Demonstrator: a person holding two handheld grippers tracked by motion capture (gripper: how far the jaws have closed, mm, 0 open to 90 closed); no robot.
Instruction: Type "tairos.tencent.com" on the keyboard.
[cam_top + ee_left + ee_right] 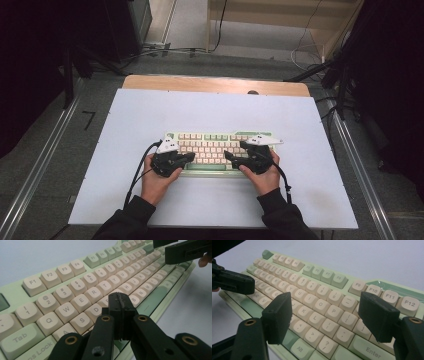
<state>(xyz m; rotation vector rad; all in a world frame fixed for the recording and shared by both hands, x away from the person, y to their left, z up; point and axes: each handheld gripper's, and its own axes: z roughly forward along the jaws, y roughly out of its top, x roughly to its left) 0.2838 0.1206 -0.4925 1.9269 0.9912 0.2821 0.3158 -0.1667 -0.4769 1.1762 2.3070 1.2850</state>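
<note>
A pale green keyboard (pixel 215 145) with cream keys lies in the middle of the white table top (pixel 150 110). My left gripper (pixel 190 157) hovers over its left end, jaws shut together with nothing between them; in the left gripper view the closed tips (pixel 120 302) sit just above the keys near D and F of the keyboard (pixel 75 290). My right gripper (pixel 235 150) is over the right half, open. In the right gripper view its gripper (pixel 328 312) has wide-apart pads above the keyboard (pixel 319 290) around the L and P keys, holding nothing.
The other gripper shows far off in each gripper view: the right one (pixel 187 250) and the left one (pixel 234 281). A wooden strip (pixel 215 84) borders the table's far edge. Metal rails (pixel 45 165) run along both sides, with cables (pixel 165 50) on the floor beyond.
</note>
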